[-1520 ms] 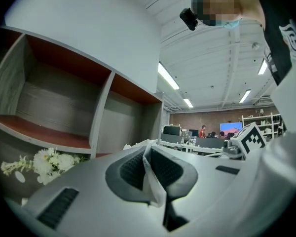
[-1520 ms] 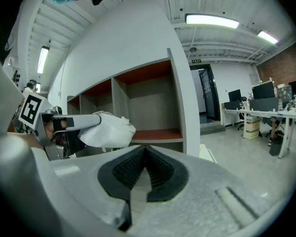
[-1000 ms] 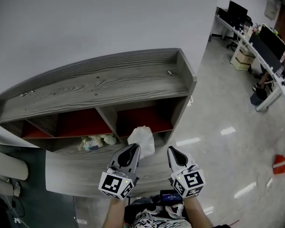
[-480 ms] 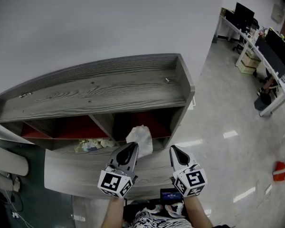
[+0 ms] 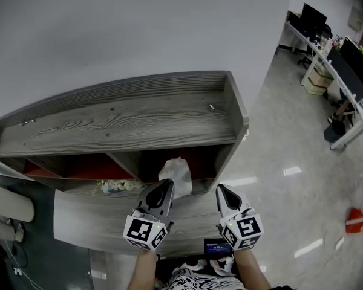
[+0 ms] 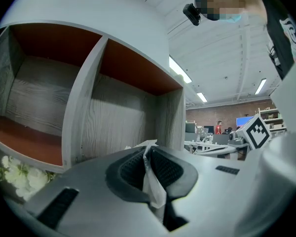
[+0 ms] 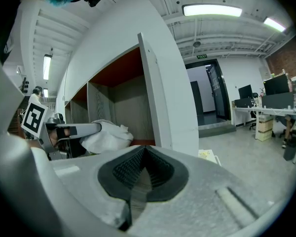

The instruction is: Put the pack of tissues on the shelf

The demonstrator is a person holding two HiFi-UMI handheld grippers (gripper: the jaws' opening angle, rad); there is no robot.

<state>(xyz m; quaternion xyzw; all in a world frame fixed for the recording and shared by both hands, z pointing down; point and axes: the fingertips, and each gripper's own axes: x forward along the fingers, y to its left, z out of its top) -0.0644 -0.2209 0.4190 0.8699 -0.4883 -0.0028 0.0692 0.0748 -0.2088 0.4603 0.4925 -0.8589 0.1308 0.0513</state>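
Note:
The pack of tissues [image 5: 176, 175] is a soft white plastic-wrapped bundle hanging in front of the right-hand red-backed compartment [image 5: 196, 156] of the grey wooden shelf [image 5: 127, 116]. My left gripper [image 5: 164, 186] is shut on the pack's thin plastic edge [image 6: 150, 179], which shows pinched between the pads. In the right gripper view the tissue pack [image 7: 108, 135] bulges past the left gripper [image 7: 71, 130] at the compartment's mouth. My right gripper [image 5: 221, 190] hovers beside it over the lower ledge, shut with nothing in it [image 7: 144, 154].
A bunch of pale flowers [image 5: 115, 186] lies in the left compartment, also seen as flowers [image 6: 12, 174]. The shelf's lower ledge [image 5: 91, 219] juts toward me. Polished floor stretches right, with a red object [image 5: 355, 220] and desks with monitors [image 5: 339, 53].
Both grippers have edged forward toward the shelf, the left one still holding the tissue pack, which now sits a little closer to the right compartment's opening.

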